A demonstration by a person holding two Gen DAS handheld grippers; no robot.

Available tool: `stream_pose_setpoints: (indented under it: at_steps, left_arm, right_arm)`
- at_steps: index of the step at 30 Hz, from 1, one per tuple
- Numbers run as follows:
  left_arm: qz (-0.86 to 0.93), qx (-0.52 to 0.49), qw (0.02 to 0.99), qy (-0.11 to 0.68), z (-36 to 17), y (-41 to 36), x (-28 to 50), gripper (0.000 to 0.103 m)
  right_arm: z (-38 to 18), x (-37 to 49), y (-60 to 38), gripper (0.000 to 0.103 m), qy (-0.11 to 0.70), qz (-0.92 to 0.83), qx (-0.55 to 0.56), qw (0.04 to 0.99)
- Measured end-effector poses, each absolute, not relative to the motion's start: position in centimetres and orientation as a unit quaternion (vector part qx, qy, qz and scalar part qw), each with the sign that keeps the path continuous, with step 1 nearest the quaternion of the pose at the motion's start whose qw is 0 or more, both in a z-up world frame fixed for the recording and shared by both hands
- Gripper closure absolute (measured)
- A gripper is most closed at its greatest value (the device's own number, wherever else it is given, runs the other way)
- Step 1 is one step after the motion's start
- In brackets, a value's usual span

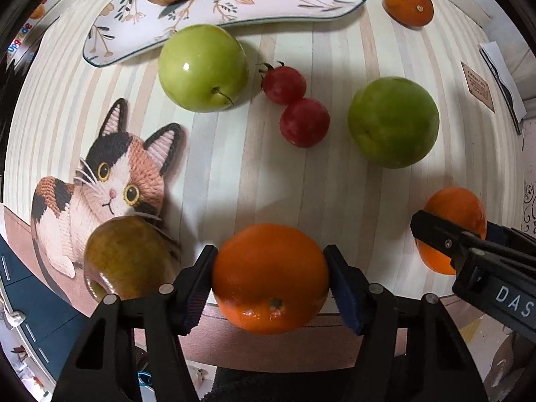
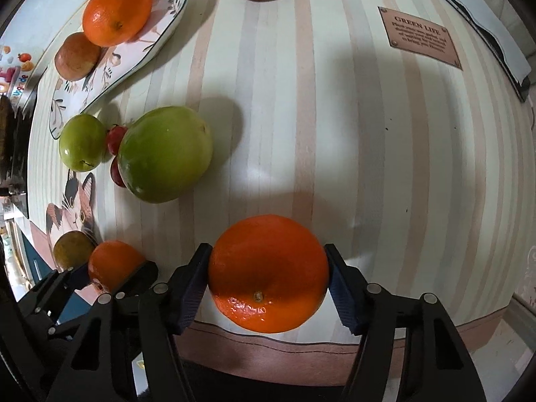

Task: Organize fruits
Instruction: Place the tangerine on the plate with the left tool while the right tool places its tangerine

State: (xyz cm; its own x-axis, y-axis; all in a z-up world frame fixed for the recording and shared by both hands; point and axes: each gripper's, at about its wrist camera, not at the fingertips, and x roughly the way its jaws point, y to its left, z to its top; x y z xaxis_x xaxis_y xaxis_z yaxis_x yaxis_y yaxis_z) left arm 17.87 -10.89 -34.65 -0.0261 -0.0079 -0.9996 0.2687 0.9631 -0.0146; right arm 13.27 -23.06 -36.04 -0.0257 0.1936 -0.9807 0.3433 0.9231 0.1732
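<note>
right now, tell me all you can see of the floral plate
The oblong glossy white plate with a dark rim and printed flowers and leaves lies flat at the far left of the striped tablecloth. It holds a round orange and a brownish fruit side by side. A shiny green apple sits just off its near edge.

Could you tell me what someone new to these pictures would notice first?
Probably the two bright oranges at the near table edge: the left gripper is shut on one orange, the right gripper on another orange. Next, the calico cat picture on the striped tablecloth, and the green apples beside the floral plate.
</note>
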Motion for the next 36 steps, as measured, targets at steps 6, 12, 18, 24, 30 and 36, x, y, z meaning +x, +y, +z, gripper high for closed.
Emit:
stream_pose_setpoints:
  at_steps: [6,12,18,24,30,36]
  left_arm:
    - [-0.110,0.076,0.702,0.699,-31.9,-10.1,18.4,0.041]
    - [-0.125,0.032,0.723,0.679,-27.1,-8.5,20.5,0.041]
    - [-0.132,-0.016,0.747,0.652,-22.3,-4.9,25.8,0.041]
    - [-0.100,-0.007,0.764,0.638,-21.7,-1.2,31.9,0.041]
    - [-0.071,-0.003,0.741,0.668,-25.0,2.0,38.0,0.041]
    - [-0.065,-0.008,0.708,0.703,-29.3,3.4,42.1,0.041]
  right_arm:
    - [-34.5,13.7,-23.3,0.035,0.706,-0.043,0.200,0.678]
    - [-30.2,15.6,-24.0,0.035,0.673,-0.026,0.225,0.704]
    - [-25.4,20.5,-23.0,0.035,0.636,0.001,0.230,0.737]
    - [-24.3,26.7,-19.4,0.035,0.623,0.023,0.213,0.752]
    - [-28.4,32.2,-12.9,0.035,0.640,0.033,0.196,0.742]
    - [-32.5,34.7,-9.6,0.035,0.658,0.029,0.181,0.731]
